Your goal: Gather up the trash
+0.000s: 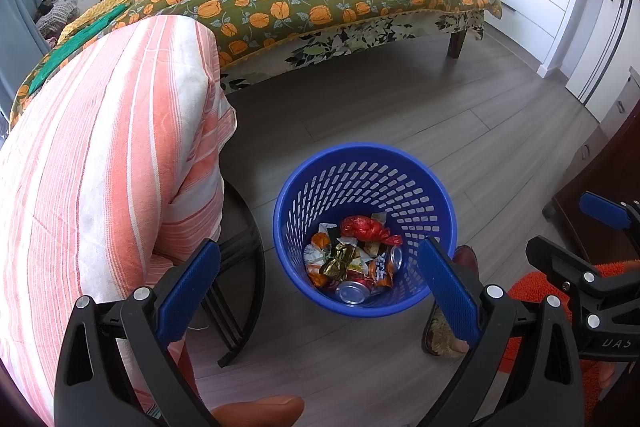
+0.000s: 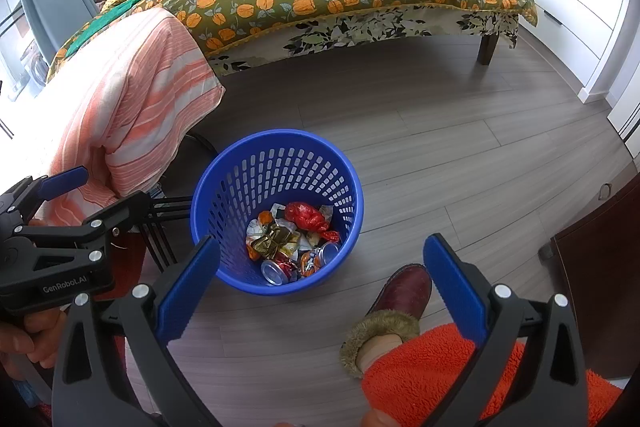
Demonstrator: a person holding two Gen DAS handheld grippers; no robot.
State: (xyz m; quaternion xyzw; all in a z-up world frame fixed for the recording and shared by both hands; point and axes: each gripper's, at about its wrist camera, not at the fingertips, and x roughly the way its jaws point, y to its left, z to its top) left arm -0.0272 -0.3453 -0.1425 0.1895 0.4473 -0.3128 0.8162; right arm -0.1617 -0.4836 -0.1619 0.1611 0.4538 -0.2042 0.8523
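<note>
Left wrist: left gripper (image 1: 320, 279) jaws spread wide, empty, above blue basket (image 1: 364, 163) on floor holding wrappers, cans (image 1: 352, 293) | Right wrist: right gripper (image 2: 322, 277) likewise agape, empty; basket beside striped cloth (image 2: 132, 115), slipper (image 2: 404, 297) near.

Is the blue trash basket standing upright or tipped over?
Upright. The blue trash basket stands on its base on the floor, round rim facing up, wrappers and crushed cans resting at its bottom.

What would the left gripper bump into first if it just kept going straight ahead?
Probably the blue basket: it sits on the floor between the open left gripper's fingers, wrappers and cans inside. Depth is hard to judge, so it may catch the near rim or go in.
</note>
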